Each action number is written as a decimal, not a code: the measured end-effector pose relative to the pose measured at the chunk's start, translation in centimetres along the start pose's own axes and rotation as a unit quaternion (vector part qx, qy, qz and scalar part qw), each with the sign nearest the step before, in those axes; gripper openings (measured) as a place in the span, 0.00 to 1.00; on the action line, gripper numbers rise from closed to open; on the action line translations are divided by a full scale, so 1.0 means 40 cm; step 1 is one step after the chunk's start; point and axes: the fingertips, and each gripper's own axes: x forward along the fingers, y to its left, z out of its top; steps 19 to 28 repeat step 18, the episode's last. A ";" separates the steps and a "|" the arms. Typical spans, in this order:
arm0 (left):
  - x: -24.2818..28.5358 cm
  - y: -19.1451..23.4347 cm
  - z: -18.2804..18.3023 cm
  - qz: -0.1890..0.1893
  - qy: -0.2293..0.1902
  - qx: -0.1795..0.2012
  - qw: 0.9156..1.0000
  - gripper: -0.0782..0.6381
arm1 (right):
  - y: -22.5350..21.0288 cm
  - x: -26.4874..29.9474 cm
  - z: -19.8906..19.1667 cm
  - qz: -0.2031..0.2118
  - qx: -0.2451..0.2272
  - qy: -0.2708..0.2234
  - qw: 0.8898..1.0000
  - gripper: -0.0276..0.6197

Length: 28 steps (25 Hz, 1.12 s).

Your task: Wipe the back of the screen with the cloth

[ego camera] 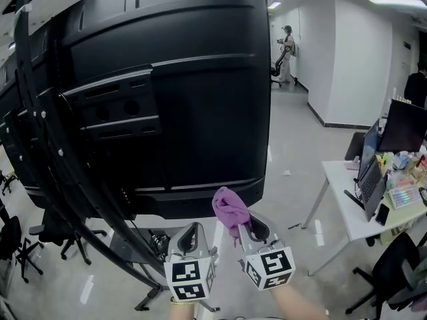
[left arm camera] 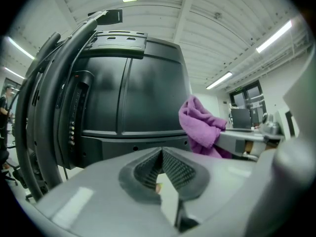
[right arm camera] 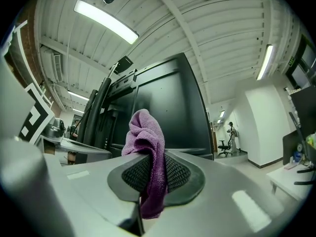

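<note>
Cloth [right arm camera: 145,132], purple and bunched, is clamped between the jaws of the right gripper [right arm camera: 154,174]. Its middle is pinched in the ribbed pads, with a loose wad standing up past the tips and a short tail hanging below. Held this way, the wad leads and would meet any surface before the hard plastic does, which suits wiping.

The left gripper [left arm camera: 160,164] sits just beside it, a little lower. Its jaws are closed with the tips meeting, and nothing is between them. It seems parked as a spare, ready to steady something if needed.

Both grippers tilt upward because the screen [ego camera: 200,112] hangs above and ahead of them. Its black back panel, with raised ribs and vent slots, faces the person. The cloth is just under the screen's lower edge near the right corner. The pictures do not settle whether it touches the panel, but it looks a little short of it, so wiping seems about to begin rather than under way.

Thick black stand bars [ego camera: 47,145] run down the left of the panel and will probably limit strokes on that side.

Further out, on the right, a white desk [ego camera: 340,199] carries a laptop [ego camera: 369,172] and clutter, and a person [ego camera: 287,45] stands far down the corridor.
</note>
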 end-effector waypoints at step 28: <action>0.003 -0.040 0.004 -0.006 0.001 -0.007 1.000 0.12 | 0.009 -0.032 -0.007 0.022 0.014 0.004 1.000 0.12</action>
